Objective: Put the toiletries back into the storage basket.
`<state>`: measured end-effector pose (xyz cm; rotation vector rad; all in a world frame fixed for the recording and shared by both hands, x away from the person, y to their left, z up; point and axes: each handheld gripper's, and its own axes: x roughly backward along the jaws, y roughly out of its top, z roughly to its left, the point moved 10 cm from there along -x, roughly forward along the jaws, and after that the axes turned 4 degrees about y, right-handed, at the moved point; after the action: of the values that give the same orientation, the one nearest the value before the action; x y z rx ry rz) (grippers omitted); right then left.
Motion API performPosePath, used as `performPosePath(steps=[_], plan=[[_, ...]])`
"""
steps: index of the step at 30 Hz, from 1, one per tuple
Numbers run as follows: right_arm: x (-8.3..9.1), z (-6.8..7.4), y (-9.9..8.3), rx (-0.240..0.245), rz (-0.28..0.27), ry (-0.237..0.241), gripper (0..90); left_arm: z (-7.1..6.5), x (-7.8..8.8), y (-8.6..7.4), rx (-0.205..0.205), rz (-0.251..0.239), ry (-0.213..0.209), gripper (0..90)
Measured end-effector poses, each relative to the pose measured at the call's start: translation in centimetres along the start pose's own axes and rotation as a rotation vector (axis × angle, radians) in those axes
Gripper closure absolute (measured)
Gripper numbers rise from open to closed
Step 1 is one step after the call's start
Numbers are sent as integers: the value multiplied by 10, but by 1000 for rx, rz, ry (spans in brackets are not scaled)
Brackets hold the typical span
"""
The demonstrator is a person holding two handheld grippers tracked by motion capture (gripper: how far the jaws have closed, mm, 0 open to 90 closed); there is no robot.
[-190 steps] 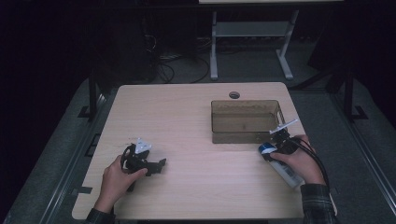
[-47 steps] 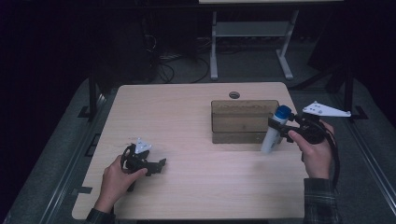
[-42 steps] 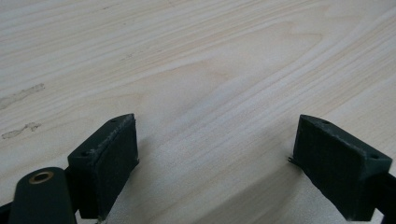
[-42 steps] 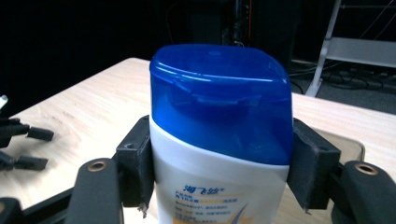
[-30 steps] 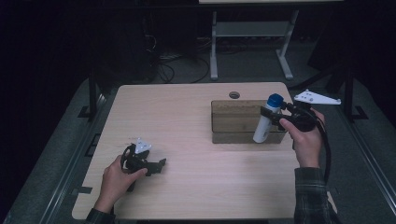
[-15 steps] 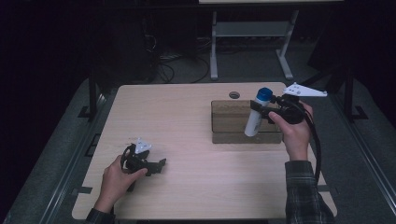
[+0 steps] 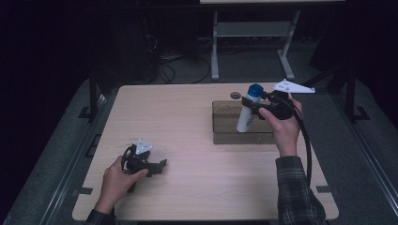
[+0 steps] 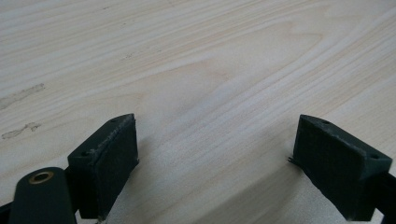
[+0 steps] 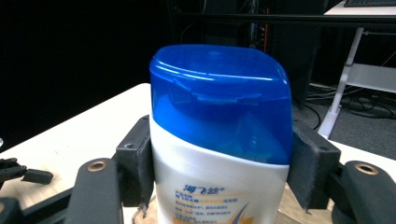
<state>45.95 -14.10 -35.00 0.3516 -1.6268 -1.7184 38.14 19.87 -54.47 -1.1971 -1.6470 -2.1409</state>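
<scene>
A big light wooden table [image 7: 187, 117] fills the middle of the high view, and a brown see-through plastic box [image 7: 225, 123] sits on its right half. In the right middle of that view, the right gripper [image 7: 251, 106] is clamped on a white plastic bottle with a blue cap [image 7: 247, 111], holding it tilted up over the box. In the lower left, the left gripper [image 7: 159, 166] rests on the table in the person's hand, and its jaws stand wide apart with nothing between them.
</scene>
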Motion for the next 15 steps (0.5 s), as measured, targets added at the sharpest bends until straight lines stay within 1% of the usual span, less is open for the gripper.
performPosePath(steps=[15], plan=[[-30, 10, 0, 8, 11, 17, 349, 0, 0, 0, -1, 0, -1, 128]])
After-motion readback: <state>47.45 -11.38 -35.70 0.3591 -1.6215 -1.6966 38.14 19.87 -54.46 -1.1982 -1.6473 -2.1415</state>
